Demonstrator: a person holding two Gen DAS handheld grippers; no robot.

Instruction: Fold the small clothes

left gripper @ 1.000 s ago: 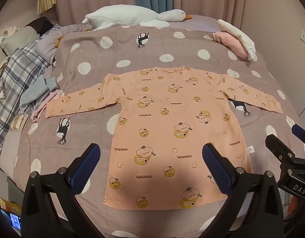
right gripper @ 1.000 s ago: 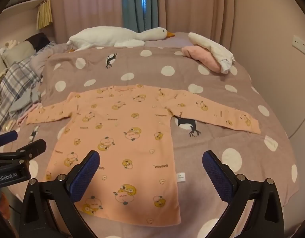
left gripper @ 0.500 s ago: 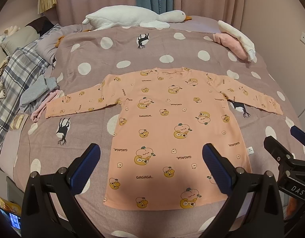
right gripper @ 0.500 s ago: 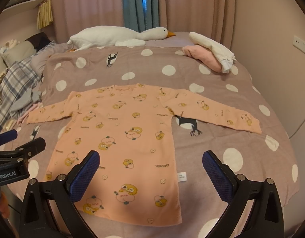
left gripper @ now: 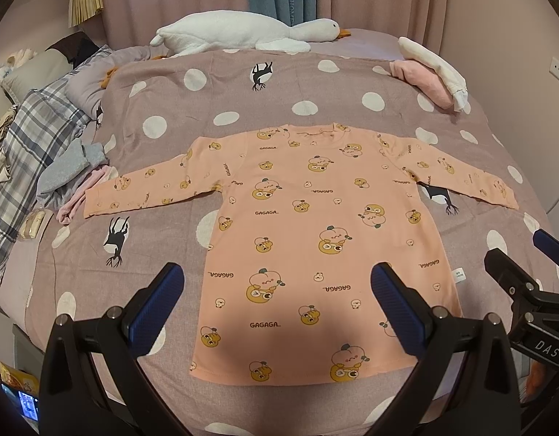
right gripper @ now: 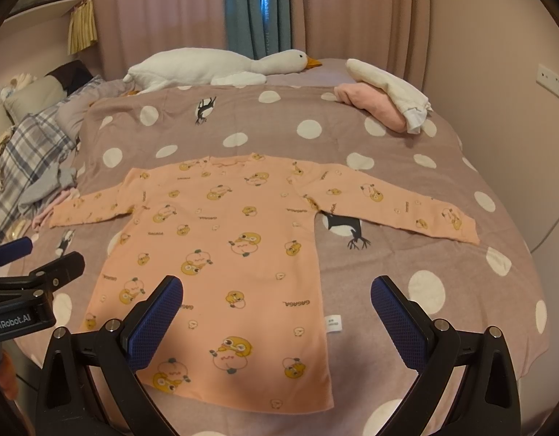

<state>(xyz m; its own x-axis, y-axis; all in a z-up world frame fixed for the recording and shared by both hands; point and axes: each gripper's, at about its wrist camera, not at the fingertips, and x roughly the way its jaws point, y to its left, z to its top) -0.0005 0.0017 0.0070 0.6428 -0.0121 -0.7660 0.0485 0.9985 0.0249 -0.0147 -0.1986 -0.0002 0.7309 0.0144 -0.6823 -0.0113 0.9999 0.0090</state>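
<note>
Jaws on the left gripper (left gripper: 275,290) and right gripper (right gripper: 275,290) are spread wide, holding nothing, above the near hem of the shirt (left gripper: 315,236). It lies flat, sleeves out, on a dotted blanket (left gripper: 206,109). A plush goose (right gripper: 214,69), folded clothes (right gripper: 384,98) and a checked cloth (left gripper: 28,138) ring the edges; soft knit, cartoon print

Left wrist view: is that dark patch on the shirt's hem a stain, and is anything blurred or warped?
Left wrist view: soft shadow, apparently cast by the tool, across the shirt near its hem; image sharp, bed edges bowed by fisheye. Right wrist view: similar shadow low on the shirt, corners vignetted black.
</note>
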